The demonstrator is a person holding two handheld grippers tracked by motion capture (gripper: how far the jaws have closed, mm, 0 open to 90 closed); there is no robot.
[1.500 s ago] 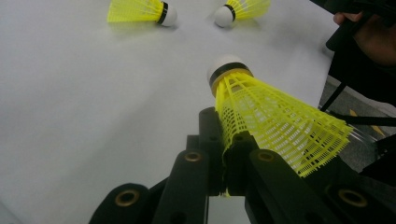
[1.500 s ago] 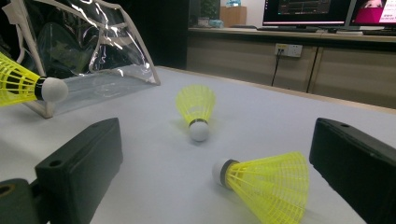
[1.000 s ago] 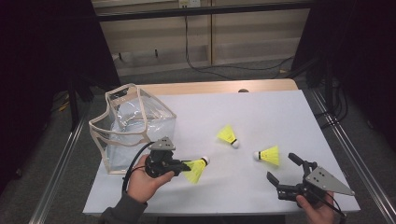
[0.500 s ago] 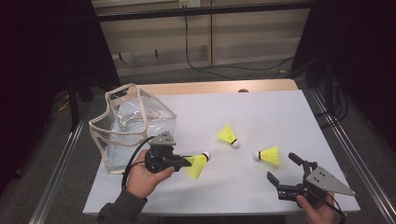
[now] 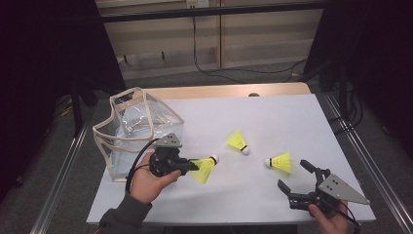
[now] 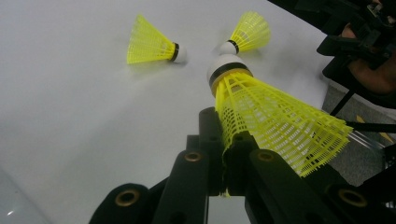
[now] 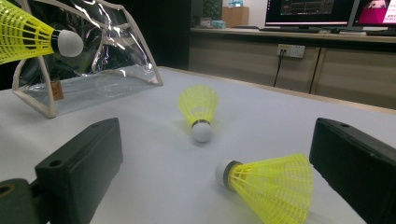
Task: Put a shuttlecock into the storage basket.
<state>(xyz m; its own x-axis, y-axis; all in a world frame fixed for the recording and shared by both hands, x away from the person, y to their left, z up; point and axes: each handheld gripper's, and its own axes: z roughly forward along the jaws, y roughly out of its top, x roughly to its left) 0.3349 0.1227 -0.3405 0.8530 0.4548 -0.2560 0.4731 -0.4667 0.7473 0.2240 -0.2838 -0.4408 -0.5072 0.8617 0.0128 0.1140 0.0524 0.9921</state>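
Jaws of the left gripper (image 5: 192, 167) were clamped on the skirt of a yellow plastic shuttlecock with a white cork tip (image 5: 205, 168), held just above the white table (image 5: 272, 117) (near the clear plastic bag with beige trim (image 5: 139, 129)). Right gripper (image 5: 296, 180) stood wide apart, gripping nothing.

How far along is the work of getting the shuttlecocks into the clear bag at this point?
Nothing looks done yet: I can see no shuttlecock inside the clear bag. In hand: the left gripper is shut on the skirt of one yellow shuttlecock, held above the table. Left: two shuttlecocks lie on the white table; the right gripper is open near one.
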